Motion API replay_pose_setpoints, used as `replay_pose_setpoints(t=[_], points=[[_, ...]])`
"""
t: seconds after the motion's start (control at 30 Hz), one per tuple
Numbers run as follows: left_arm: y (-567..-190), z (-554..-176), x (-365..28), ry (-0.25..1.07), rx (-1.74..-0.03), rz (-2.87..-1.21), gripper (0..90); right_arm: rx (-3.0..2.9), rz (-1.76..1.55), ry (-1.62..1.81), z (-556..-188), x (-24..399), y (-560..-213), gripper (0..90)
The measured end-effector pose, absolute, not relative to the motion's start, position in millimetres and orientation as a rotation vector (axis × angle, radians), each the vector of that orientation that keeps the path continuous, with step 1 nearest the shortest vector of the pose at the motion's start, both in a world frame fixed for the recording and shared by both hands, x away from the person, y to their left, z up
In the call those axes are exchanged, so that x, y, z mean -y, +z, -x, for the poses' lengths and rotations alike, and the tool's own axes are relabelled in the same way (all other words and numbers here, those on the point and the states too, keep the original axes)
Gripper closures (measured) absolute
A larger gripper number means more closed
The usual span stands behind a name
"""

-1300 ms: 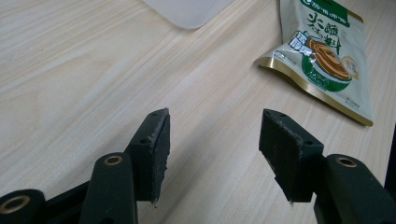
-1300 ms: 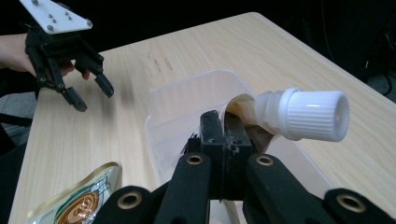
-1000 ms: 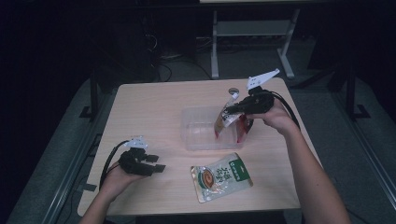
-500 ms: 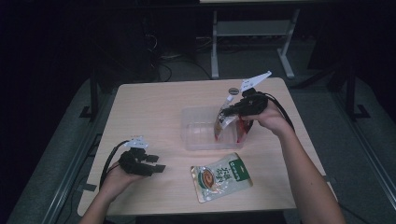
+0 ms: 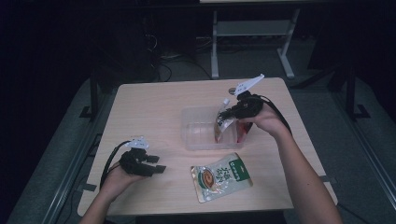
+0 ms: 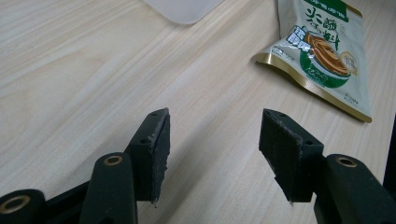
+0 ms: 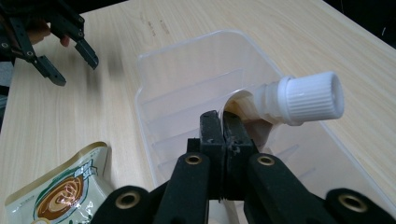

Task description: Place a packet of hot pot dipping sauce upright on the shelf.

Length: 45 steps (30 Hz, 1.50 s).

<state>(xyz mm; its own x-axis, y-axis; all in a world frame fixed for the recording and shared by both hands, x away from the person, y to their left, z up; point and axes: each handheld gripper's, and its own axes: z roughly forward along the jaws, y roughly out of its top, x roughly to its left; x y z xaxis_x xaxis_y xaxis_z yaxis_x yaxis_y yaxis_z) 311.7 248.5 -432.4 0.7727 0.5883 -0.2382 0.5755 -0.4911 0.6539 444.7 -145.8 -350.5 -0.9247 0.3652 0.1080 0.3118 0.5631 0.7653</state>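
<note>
Two black jaws of the left gripper (image 6: 212, 154) rise from the bottom edge, standing apart with bare wood between them. The light wooden table (image 6: 93, 79) runs under them. Up at the right lies a green-and-white food pouch (image 6: 324, 51) with a gold edge, flat on the table, well clear of the jaws. At the top edge, a corner of a clear plastic container (image 6: 184, 9) peeks in.

The worktop (image 5: 154, 107) is light wood with thin wavy lines. The box (image 7: 187, 70) is clear, like glass. The pouch (image 7: 247, 109) in it has a white ribbed cap (image 7: 310, 98). The flat packet (image 5: 220, 176) is cream and green with a gold edge and a brown bowl picture. Both tongs, left (image 6: 212, 149) and right (image 7: 223, 126), are black.
</note>
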Motion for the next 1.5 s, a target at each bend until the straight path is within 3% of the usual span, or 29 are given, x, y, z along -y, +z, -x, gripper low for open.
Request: replay_pose_setpoints(t=[0.57,0.7,0.83,0.93,1.0,1.23,1.5], points=[[-433,-311,-246,0.016,-0.859,-2.219,42.9,-2.699,-0.596,1.28,-443,144,-351,85.6],[-433,-311,-246,0.014,-0.856,-2.221,42.9,-2.668,-0.63,1.328,-440,148,-347,78.3],[-433,-310,-246,0.012,-0.854,-2.223,42.9,-2.627,-0.664,1.344,-435,152,-342,64.9],[-433,-310,-246,0.013,-0.842,-2.23,42.9,-2.584,-0.698,1.353,-430,156,-338,46.8],[-433,-311,-245,0.013,-0.839,-2.23,42.9,-2.57,-0.73,1.356,-425,159,-335,39.9],[-433,-310,-245,0.014,-0.836,-2.226,42.9,-2.516,-0.751,1.407,-402,170,-330,32.4],[-432,-309,-244,0.018,-0.842,-2.224,43.0,-2.486,-0.75,1.428,-376,177,-336,31.9]])
